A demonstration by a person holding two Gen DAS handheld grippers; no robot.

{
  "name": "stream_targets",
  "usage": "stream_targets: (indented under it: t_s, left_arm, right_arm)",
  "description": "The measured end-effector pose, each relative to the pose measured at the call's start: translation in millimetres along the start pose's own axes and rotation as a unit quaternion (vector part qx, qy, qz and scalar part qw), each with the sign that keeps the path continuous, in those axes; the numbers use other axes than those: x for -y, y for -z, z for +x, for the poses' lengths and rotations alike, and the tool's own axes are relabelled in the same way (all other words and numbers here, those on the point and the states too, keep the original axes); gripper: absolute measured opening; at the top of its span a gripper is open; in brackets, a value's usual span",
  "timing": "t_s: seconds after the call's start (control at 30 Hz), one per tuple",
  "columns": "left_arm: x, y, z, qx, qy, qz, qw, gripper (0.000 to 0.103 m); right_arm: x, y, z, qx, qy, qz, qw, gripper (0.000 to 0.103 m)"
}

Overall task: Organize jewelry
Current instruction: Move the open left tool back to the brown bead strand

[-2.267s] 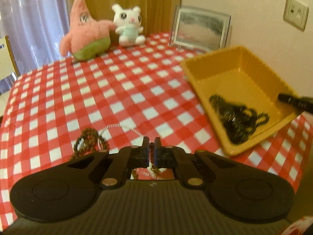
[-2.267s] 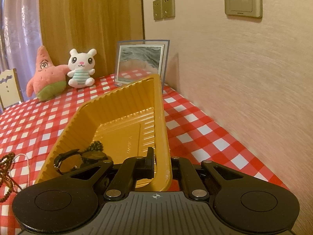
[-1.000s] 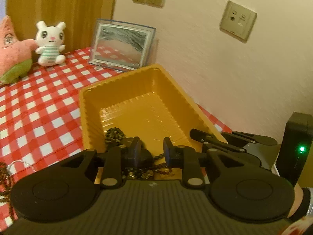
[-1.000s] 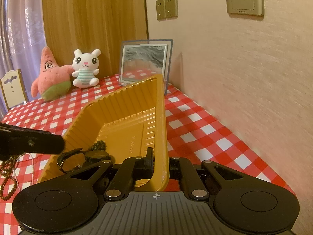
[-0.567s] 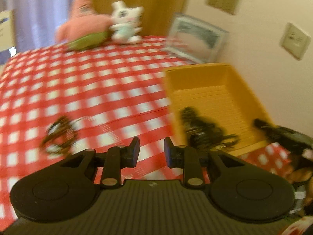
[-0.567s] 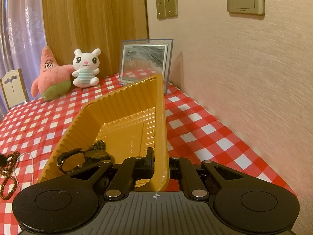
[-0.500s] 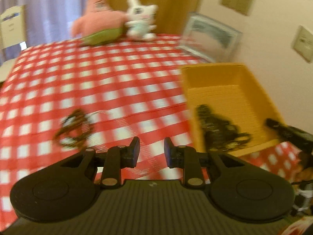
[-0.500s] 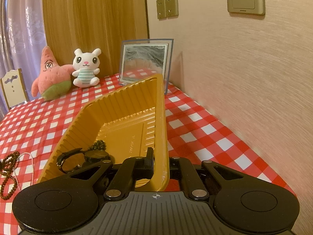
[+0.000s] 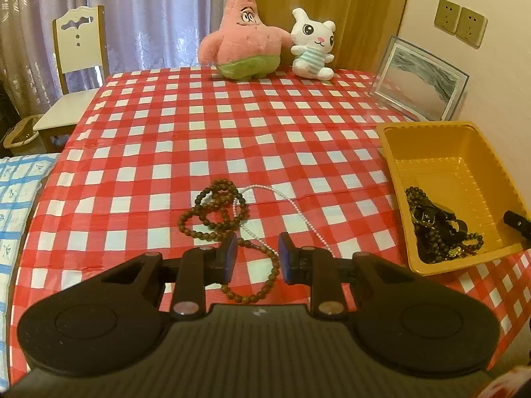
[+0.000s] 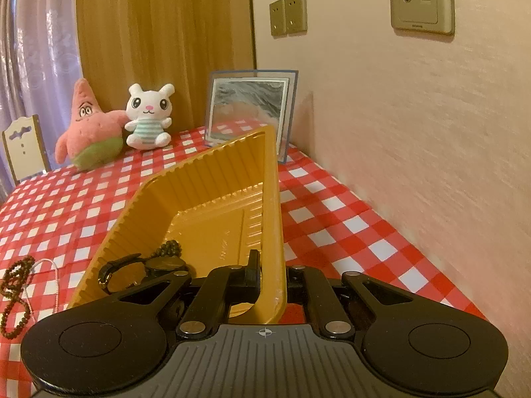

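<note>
A brown bead necklace [image 9: 212,212] and a thin white pearl strand [image 9: 285,205] lie tangled on the red checked tablecloth. My left gripper [image 9: 257,248] hovers just over their near end, open; the beads show in the gap, but the pads do not touch them. The yellow tray [image 9: 464,152] sits at the right with a dark heap of jewelry [image 9: 438,229] in its near corner. My right gripper [image 10: 272,278] is shut on the tray's [image 10: 212,179] near right wall, and one of its fingertips [image 9: 517,220] shows in the left wrist view. The brown beads [image 10: 16,282] lie left of the tray.
A pink star plush [image 9: 245,39] and a white bunny plush [image 9: 312,49] stand at the table's far edge. A framed picture [image 9: 421,83] leans on the wall behind the tray. A white chair [image 9: 76,66] stands past the far left corner.
My left gripper has swung from over the tray to the left and now points at the necklaces on the cloth, its jaws still apart. The right gripper and the tray have not moved.
</note>
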State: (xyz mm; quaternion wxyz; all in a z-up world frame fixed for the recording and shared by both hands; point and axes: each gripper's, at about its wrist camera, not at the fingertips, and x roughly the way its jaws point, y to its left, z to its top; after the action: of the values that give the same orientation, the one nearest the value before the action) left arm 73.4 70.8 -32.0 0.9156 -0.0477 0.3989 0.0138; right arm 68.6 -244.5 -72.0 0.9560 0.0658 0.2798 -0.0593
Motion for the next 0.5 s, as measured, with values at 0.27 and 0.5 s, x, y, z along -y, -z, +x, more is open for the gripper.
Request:
stream_targets:
  t_s: [0.27, 0.5]
  left_arm:
    - [-8.4, 2.4, -0.5, 0.001, -0.016, -0.008, 0.9998, 0.023]
    - [-22.6, 5.4, -1.2, 0.004, -0.030, -0.027, 0.9992, 0.024]
  right_arm:
    - [-0.2, -0.6, -0.2, 0.001, 0.000, -0.001, 1.000, 0.006]
    - [0.1, -2.6, -0.1, 0.000, 0.002, -0.002, 1.000, 0.006]
